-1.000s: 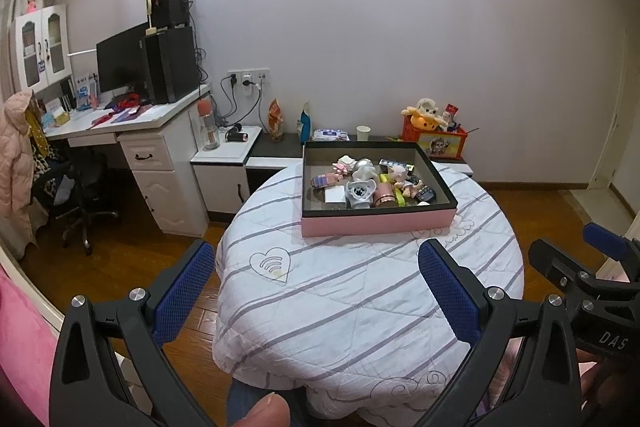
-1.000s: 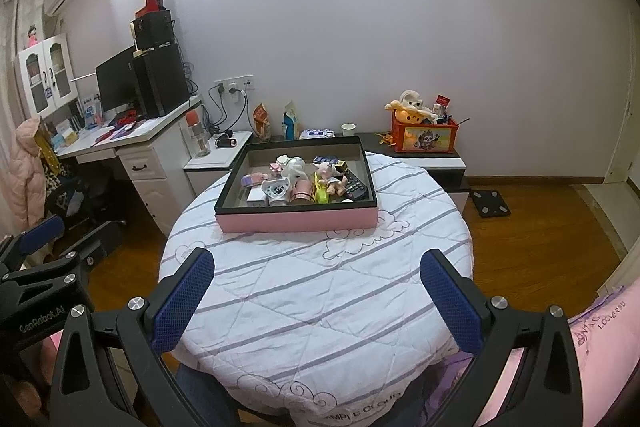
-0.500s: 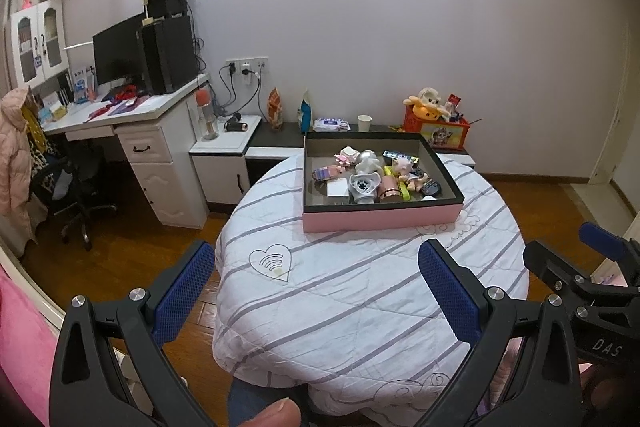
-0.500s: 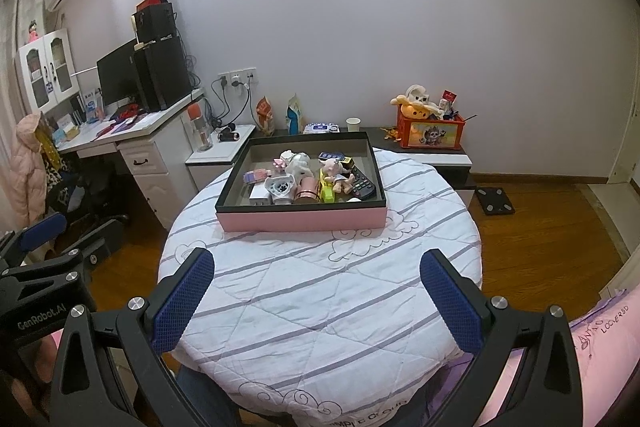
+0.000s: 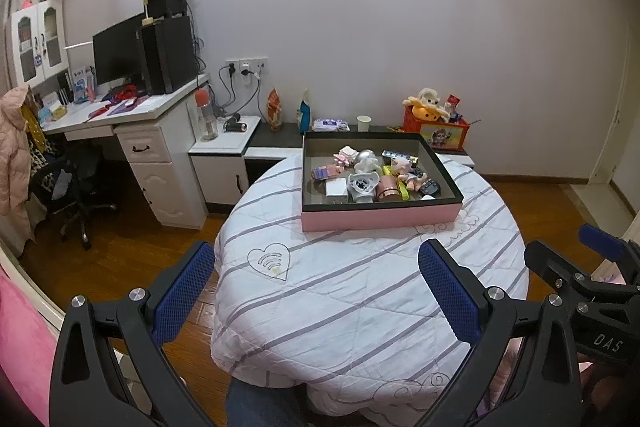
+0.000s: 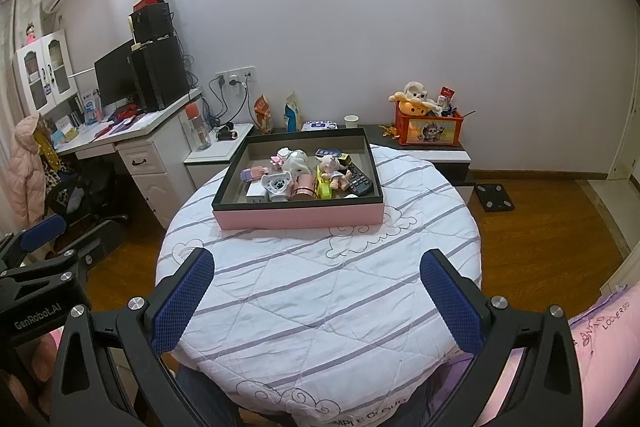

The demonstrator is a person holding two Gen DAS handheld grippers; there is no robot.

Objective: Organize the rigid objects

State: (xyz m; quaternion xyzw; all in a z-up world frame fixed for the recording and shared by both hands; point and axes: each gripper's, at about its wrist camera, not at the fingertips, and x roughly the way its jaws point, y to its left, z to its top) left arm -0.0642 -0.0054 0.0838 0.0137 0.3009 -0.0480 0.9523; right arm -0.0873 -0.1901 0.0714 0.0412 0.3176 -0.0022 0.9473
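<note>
The left gripper [image 5: 316,291] hung above the near part of a round table [image 5: 360,307], its blue mesh-textured pads [image 5: 184,291] spread wide with nothing between them. The right gripper [image 6: 316,295] was likewise spread and empty. A quilted white cover with grey stripes draped the table. At its far side sat a shallow rectangular tray [image 6: 298,217] with pink outer walls and a dark rim, holding a heap of small rigid things: a black remote control [image 6: 362,181], a copper-coloured ribbed cylinder [image 6: 304,191], a small doll [image 6: 334,169] and a white heart-shaped piece [image 6: 276,185].
</note>
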